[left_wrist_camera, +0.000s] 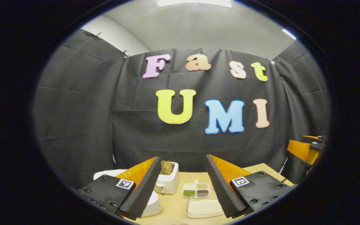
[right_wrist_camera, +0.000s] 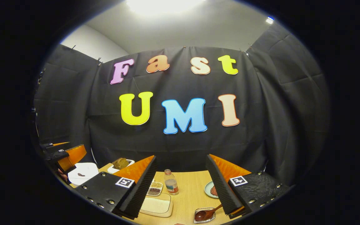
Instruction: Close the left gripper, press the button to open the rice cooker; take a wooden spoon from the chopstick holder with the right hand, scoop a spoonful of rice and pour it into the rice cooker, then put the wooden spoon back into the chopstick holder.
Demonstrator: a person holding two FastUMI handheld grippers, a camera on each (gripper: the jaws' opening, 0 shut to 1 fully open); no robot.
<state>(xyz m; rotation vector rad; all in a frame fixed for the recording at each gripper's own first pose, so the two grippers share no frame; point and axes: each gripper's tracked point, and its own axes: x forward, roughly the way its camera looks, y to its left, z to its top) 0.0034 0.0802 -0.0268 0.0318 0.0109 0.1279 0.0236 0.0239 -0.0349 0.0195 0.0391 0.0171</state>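
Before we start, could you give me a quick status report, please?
Both grippers open, raised, empty. Rice cooker shut. Spoon in small dish. Nothing blocking.

Back wall: I see black cloth [left_wrist_camera: 198, 147] hung across the rear of the booth, creased in broad folds and pinned along its top edge.
Side walls: more black cloth [right_wrist_camera: 286, 103] wraps round on both sides, meeting the rear panel at soft corners.
Upper wall: above the cloth, a pale painted wall [left_wrist_camera: 117, 40] shows at the upper left.
Ceiling: plain grey-white ceiling [right_wrist_camera: 183, 28].
Light: a bright ceiling lamp [right_wrist_camera: 164, 4] glares overhead; a smaller light [right_wrist_camera: 270, 20] sits to the right, possibly a second fixture.
Tabletop: light wood-grain tabletop [right_wrist_camera: 189, 193], its far edge against the rear cloth.
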